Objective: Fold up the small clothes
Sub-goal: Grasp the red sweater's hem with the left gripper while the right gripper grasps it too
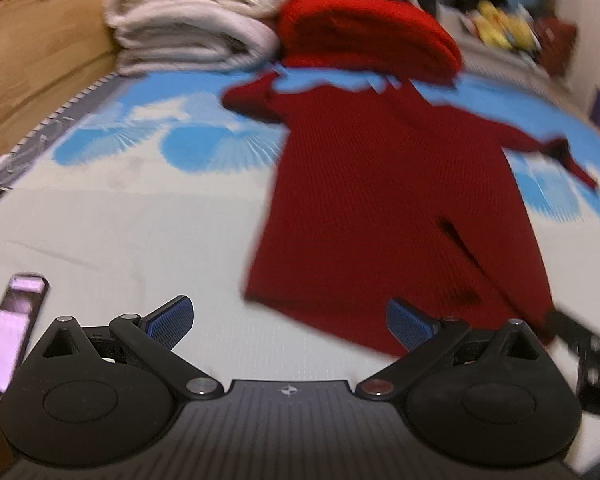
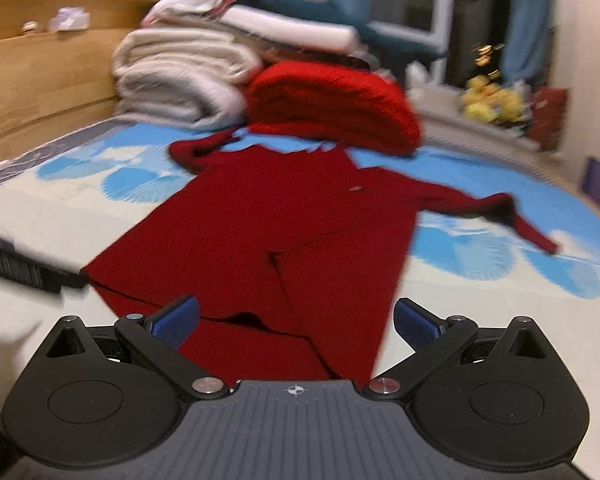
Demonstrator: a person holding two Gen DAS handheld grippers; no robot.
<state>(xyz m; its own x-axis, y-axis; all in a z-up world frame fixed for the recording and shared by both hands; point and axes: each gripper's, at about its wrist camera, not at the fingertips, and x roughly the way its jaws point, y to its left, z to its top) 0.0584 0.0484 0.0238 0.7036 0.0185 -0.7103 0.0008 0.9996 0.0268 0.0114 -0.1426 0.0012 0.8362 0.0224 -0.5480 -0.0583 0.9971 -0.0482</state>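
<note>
A small dark red knitted sweater (image 1: pixel 384 200) (image 2: pixel 268 232) lies spread flat on the bed, hem toward me, both sleeves stretched out sideways. My left gripper (image 1: pixel 290 326) hangs open over bare sheet just left of the hem's near corner, its right blue pad (image 1: pixel 404 326) at the hem edge. My right gripper (image 2: pixel 296 322) is open too, above the sweater's hem, with cloth showing between its blue pads (image 2: pixel 178 322) but nothing pinched. The other gripper's black body (image 1: pixel 592 360) shows at the right edge of the left wrist view.
The bed sheet (image 2: pixel 480 300) is cream with blue fan prints. A folded bright red blanket (image 2: pixel 332 100) and stacked cream blankets (image 2: pixel 180 80) lie behind the sweater. A wooden headboard (image 2: pixel 40 80) runs at the left. A phone (image 1: pixel 12 336) lies at the near left.
</note>
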